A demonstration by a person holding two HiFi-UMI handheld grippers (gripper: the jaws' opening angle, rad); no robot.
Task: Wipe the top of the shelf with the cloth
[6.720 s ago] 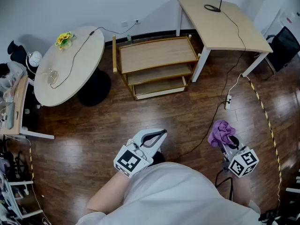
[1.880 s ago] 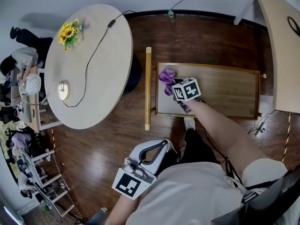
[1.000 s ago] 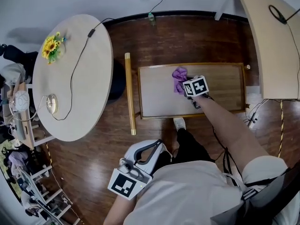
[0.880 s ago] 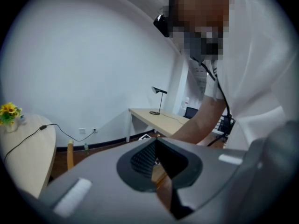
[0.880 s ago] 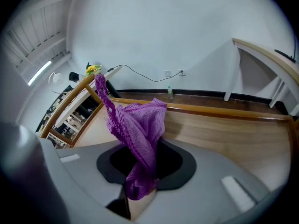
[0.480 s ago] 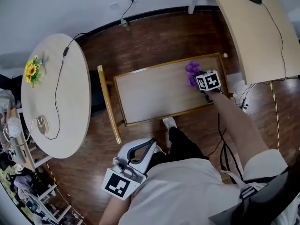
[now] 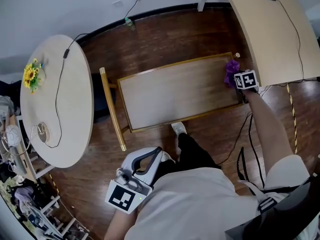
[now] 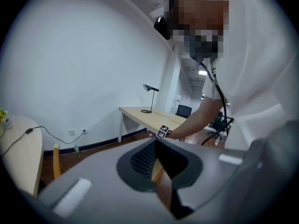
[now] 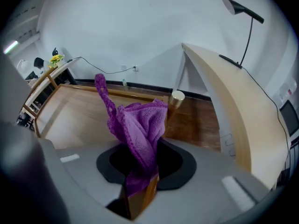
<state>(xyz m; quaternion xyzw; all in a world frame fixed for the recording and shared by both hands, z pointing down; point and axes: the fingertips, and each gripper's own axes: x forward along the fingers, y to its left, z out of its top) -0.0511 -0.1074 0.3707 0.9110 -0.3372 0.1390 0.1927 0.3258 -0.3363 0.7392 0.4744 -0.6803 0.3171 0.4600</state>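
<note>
Clenching right gripper [image 9: 141,186] on crumpled purple terry cloth [image 9: 140,125] at right end of long pale wooden shelf top [image 7: 175,91], leaving whole length lying leftward.

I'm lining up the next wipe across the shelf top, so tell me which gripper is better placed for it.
Right. The right gripper holds the purple cloth at one end of the shelf top. The left gripper is shut and empty, low by the person's torso, off the shelf.
</note>
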